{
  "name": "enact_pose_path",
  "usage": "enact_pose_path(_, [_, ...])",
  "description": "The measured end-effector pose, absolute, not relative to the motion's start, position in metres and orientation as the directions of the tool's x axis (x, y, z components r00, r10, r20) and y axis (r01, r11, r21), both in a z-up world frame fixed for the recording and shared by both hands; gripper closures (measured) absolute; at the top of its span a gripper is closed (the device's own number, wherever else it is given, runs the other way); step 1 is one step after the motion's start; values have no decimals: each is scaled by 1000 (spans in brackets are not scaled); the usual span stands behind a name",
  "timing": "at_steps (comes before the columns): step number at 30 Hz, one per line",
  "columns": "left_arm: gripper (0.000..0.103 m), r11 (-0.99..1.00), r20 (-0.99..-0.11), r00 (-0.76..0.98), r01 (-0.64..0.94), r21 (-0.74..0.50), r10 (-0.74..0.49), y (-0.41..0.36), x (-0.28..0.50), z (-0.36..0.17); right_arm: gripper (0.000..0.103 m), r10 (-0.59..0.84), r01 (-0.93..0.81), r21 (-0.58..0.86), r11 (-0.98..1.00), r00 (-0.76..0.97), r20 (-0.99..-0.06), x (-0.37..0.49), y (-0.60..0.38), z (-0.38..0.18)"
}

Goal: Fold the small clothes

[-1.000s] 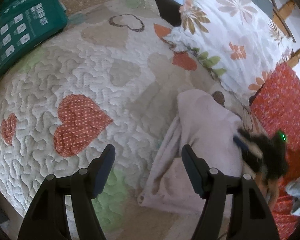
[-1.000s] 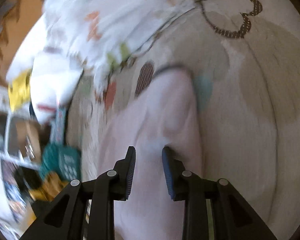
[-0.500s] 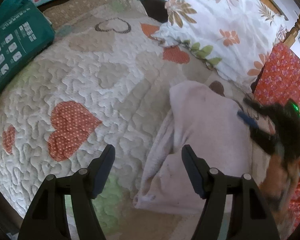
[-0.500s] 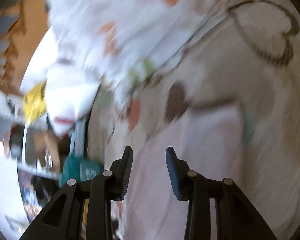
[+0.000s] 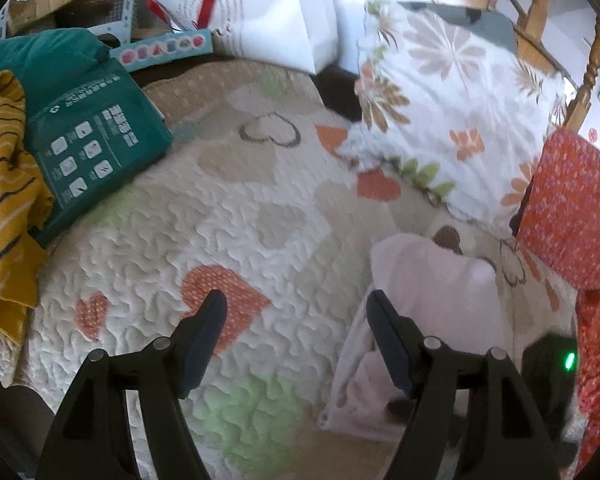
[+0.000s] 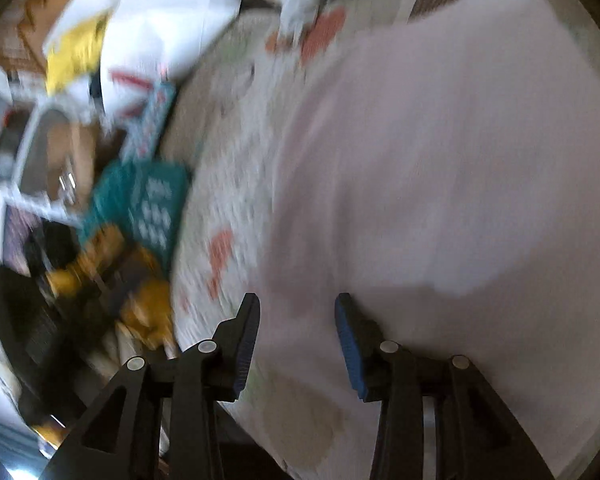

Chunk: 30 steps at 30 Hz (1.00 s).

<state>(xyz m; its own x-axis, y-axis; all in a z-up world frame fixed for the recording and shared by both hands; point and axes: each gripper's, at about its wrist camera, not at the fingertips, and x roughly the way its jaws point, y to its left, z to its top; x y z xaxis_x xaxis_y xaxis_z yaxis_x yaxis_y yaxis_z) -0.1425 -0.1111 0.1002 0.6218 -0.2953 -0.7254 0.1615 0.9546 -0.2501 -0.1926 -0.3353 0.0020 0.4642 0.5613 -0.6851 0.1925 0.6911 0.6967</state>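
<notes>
A pale pink folded garment (image 5: 436, 304) lies on the heart-patterned quilt (image 5: 220, 220), at the right of the left wrist view. My left gripper (image 5: 296, 332) is open and empty, hovering above the quilt just left of the garment. The right gripper's body with a green light (image 5: 556, 376) shows at the lower right of that view. In the blurred right wrist view the pink garment (image 6: 440, 160) fills the right side. My right gripper (image 6: 296, 332) is open and empty over the garment's near edge.
A floral pillow (image 5: 452, 108) and red patterned cloth (image 5: 568, 208) lie behind and right of the garment. A teal package (image 5: 88, 152) and a mustard striped garment (image 5: 4, 200) sit at the left. White bags and boxes (image 5: 268, 8) stand at the back.
The left gripper pulled back and up, showing more of the bed. The right gripper swung away from the garment's top toward its near edge and opened wider; its view is motion-blurred.
</notes>
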Motion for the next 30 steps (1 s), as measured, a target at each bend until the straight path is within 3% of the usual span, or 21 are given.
enact_pose_path(3, [31, 953, -705, 644, 155, -260, -297, -103, -146, 107, 60, 528, 162, 648, 744, 453, -719, -200, -321, 17])
enact_pose_path(9, [27, 948, -678, 669, 149, -280, -305, -96, -150, 114, 59, 491, 189, 690, 699, 575, -655, -182, -344, 49])
enact_pose_path(12, [27, 948, -679, 667, 149, -281, -306, -96, -150, 114, 58, 486, 234, 694, 681, 566, -667, -164, -344, 37])
enact_pose_path(16, [27, 945, -684, 657, 159, -285, -317, -98, -151, 112, 56, 586, 236, 735, 636, 472, -659, -160, -313, 0])
enact_pose_path(20, [27, 947, -685, 658, 160, -279, -313, -99, -152, 111, 56, 575, 172, 696, 697, 446, -686, -179, -305, 13])
enact_pose_path(25, [26, 947, -684, 659, 164, -276, -313, -99, -152, 111, 54, 466, 234, 691, 684, 588, -661, -216, -377, 42])
enact_pose_path(30, [25, 949, -688, 655, 186, -254, -312, -107, -156, 107, 49, 454, 363, 786, 500, 664, -595, -262, -454, 10])
